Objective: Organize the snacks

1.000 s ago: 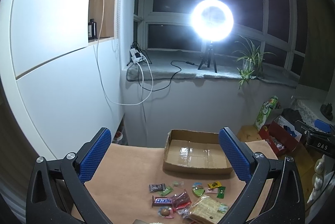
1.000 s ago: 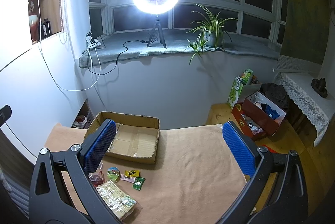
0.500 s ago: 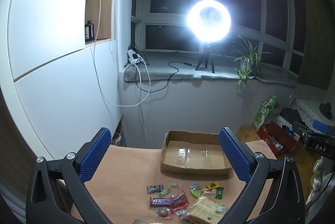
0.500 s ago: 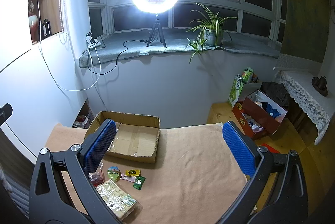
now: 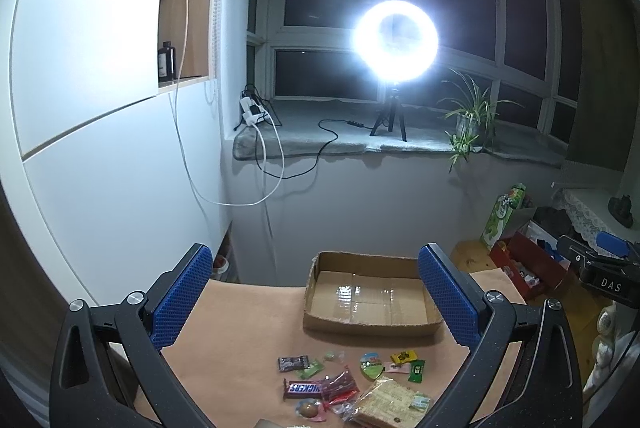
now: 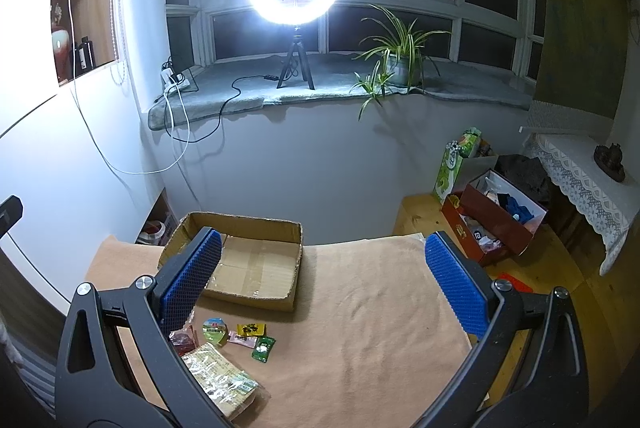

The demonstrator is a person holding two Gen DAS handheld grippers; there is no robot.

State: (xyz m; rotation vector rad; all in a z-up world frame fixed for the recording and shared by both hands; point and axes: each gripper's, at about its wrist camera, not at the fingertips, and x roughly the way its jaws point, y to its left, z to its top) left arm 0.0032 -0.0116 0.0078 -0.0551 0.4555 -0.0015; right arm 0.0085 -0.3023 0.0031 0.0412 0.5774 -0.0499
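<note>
An empty, shallow cardboard box [image 5: 370,298] [image 6: 252,264] sits at the far edge of a table with a tan cloth [image 6: 360,328]. Several small snacks lie in front of it: a Snickers bar [image 5: 303,389], a red wrapper [image 5: 340,384], a round green-lidded cup [image 5: 371,365] [image 6: 214,329], a yellow candy [image 6: 251,329], a green candy [image 6: 263,348] and a large cracker pack [image 5: 390,402] [image 6: 220,378]. My left gripper [image 5: 316,300] is open and empty, held above the table. My right gripper [image 6: 320,284] is open and empty, above the cloth right of the box.
A bright ring light on a tripod [image 5: 394,40] and a potted plant [image 6: 400,56] stand on the windowsill. A white cabinet wall [image 5: 100,168] is on the left. A red box of clutter [image 6: 496,220] and a green bag [image 6: 456,160] sit on the floor to the right.
The left wrist view has shifted slightly: the box and snacks sit a little further left and lower in it. The right view is nearly unchanged. Both grippers stay open.
</note>
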